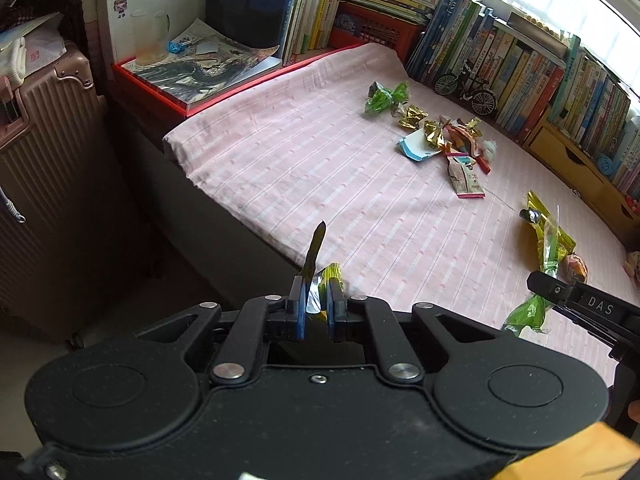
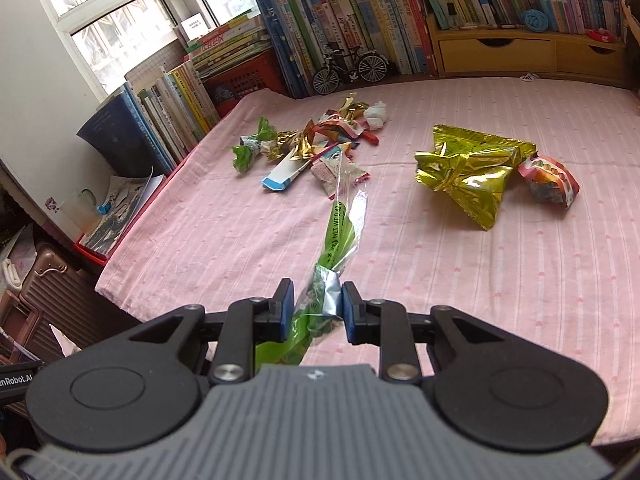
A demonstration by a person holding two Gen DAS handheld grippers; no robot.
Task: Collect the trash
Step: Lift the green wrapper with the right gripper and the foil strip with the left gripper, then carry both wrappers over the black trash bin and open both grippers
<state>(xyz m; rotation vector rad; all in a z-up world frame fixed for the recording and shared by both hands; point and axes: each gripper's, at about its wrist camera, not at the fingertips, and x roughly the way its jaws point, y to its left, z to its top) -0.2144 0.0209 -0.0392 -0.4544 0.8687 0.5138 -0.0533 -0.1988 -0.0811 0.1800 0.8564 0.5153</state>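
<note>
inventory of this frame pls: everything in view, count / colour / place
pink sheet: 1, covers bed
wrapper pile: many, gold/green/red/white, mid-bed
gold bag: 1, bed right
orange-red packet: 1, beside gold bag
model bicycle: 1, black, by books
books: many, mixed colours, along bed edge
suitcase: 1, rose-brown, beside bed
left gripper: shut on small gold wrapper
right gripper: shut on green wrapper

Bare sheet (image 2: 200, 232) before wrapper pile (image 2: 316, 148)
</note>
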